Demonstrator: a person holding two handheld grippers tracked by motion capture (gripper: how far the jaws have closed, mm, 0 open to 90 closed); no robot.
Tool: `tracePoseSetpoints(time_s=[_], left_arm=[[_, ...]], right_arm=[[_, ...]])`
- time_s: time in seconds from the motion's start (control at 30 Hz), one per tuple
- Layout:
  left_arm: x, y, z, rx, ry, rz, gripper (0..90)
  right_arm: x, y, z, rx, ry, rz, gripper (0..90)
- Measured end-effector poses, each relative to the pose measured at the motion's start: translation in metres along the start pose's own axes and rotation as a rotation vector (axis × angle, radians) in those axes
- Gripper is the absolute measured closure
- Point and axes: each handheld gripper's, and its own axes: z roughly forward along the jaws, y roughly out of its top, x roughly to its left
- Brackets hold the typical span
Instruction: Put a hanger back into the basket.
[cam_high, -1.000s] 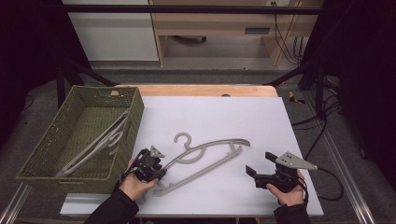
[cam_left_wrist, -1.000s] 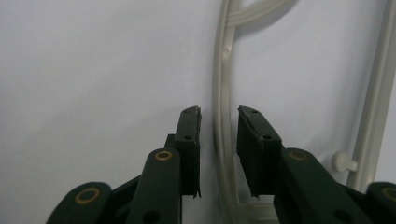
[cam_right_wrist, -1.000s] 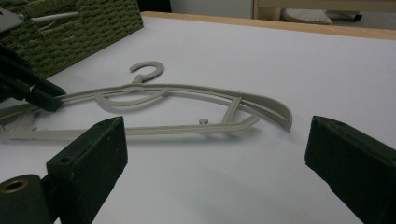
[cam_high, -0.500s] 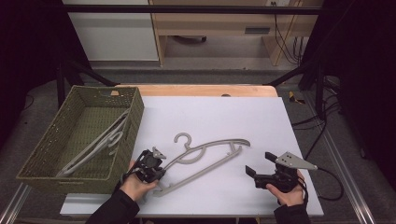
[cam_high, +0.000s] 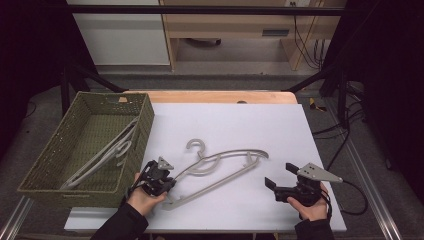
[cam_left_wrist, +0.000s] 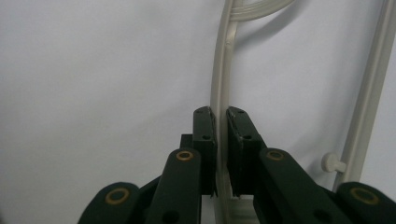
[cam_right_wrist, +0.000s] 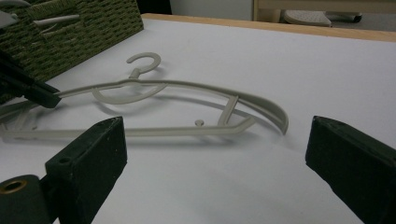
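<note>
Honestly, the grip looks thin: the left gripper (cam_high: 161, 178) has its jaws pinched on one slim arm of the grey hanger (cam_high: 225, 165), right at the end nearest the basket (cam_high: 145, 117). The hanger lies flat on the white worktop (cam_high: 280, 130), just beside that basket, where two more hangers (cam_high: 107, 152) are already lying. If it's lifted from that end, the long free side could swing, twist out of the jaws or get snagged on the basket rim. The right gripper (cam_high: 275, 182) is held wide open, nothing gripped, near the hanger's far tip. Compared with a second ago, practically nothing has been moved
</note>
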Motion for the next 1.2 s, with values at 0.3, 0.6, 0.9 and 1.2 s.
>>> tracePoseSetpoints(time_s=[0.3,0.6,0.9,1.2], left_arm=[[-0.001,0.003,-0.022,-0.087,-0.008,0.007,83.1],[-0.006,0.008,-0.055,-0.171,0.038,0.046,83.0],[0.006,0.008,-0.104,-0.282,0.061,0.031,82.9],[0.023,0.005,-0.130,-0.337,0.102,0.004,83.0]], right_arm=[[-0.004,0.000,-0.004,-0.009,-0.014,0.007,5.8],[-0.011,0.000,-0.012,-0.023,-0.029,0.018,5.8],[-0.015,0.000,-0.016,-0.028,-0.038,0.021,5.8],[-0.016,0.000,-0.016,-0.026,-0.041,0.021,5.7]])
